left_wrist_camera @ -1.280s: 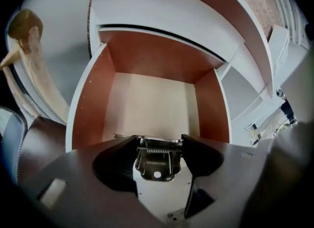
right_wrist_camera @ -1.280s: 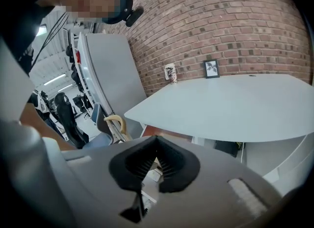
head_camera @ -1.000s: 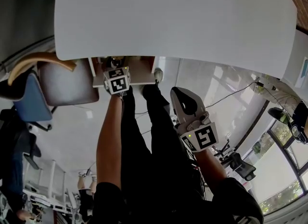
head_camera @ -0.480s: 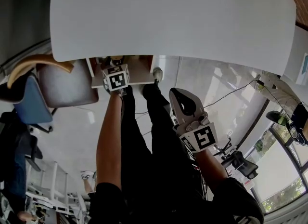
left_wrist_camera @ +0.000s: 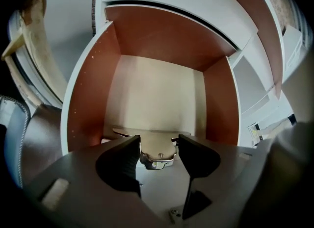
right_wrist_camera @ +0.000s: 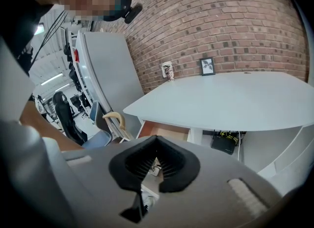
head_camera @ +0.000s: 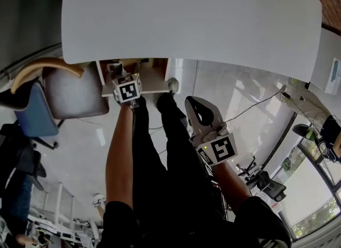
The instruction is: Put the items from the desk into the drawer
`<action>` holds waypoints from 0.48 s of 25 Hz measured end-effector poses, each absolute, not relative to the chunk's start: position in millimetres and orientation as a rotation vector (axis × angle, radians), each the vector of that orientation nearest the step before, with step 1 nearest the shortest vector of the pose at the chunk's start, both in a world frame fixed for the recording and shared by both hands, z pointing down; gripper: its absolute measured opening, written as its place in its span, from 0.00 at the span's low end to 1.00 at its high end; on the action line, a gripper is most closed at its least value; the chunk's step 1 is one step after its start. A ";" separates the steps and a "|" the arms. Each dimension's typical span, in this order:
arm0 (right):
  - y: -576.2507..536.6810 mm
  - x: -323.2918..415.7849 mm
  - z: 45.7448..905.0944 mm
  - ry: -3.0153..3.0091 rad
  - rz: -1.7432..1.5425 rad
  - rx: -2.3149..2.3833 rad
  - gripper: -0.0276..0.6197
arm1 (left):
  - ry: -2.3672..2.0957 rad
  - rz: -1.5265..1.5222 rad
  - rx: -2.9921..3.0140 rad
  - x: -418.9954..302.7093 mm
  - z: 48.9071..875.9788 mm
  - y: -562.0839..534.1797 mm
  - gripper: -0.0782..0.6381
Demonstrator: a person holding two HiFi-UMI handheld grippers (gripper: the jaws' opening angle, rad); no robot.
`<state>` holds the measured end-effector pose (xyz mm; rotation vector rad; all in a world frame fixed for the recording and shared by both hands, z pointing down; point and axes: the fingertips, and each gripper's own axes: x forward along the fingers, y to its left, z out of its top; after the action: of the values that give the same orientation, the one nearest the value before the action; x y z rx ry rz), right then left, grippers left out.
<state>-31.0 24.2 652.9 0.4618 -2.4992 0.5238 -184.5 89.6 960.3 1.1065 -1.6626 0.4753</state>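
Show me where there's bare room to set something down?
The white desk top is bare, save a frame and a small object by the brick wall. The open drawer shows bare floor between its brown sides. It is tight only at the drawer handle, clamped by the left gripper.

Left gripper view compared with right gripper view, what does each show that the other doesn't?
Only the left gripper view shows the drawer handle, with the left tool shut on it. Only the right gripper view shows the desk top, the brick wall, a framed picture and the shut, empty right tool. Both show the open drawer.
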 end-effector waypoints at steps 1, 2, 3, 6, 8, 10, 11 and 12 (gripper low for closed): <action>25.1 -30.0 652.1 -2.495 0.524 0.461 0.05 | -1.664 0.468 1.095 -184.5 956.9 92.7 0.47; 25.6 -29.1 651.0 -2.494 0.526 0.462 0.05 | -1.672 0.454 1.090 -185.3 950.6 93.6 0.45; 25.8 -28.5 649.1 -2.494 0.530 0.464 0.05 | -1.679 0.435 1.089 -185.8 943.4 94.0 0.43; 27.9 -26.8 639.6 -2.487 0.538 0.472 0.05 | -1.709 0.389 1.096 -185.0 919.3 100.0 0.34; 29.1 -27.1 631.8 -2.482 0.541 0.478 0.05 | -1.754 0.377 1.111 -187.9 897.6 102.5 0.26; 28.3 -28.5 621.8 -2.490 0.542 0.480 0.05 | -1.799 0.378 1.140 -190.6 873.4 103.6 0.17; 28.0 -29.0 615.5 -2.496 0.543 0.479 0.05 | -1.815 0.386 1.164 -190.3 859.7 104.4 0.13; 28.0 -29.4 608.0 -2.503 0.544 0.479 0.05 | -1.825 0.398 1.194 -189.0 845.2 105.9 0.13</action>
<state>-29.4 28.0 608.0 0.4788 -2.5034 0.5439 -189.0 105.9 845.2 1.1943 -1.8254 0.3979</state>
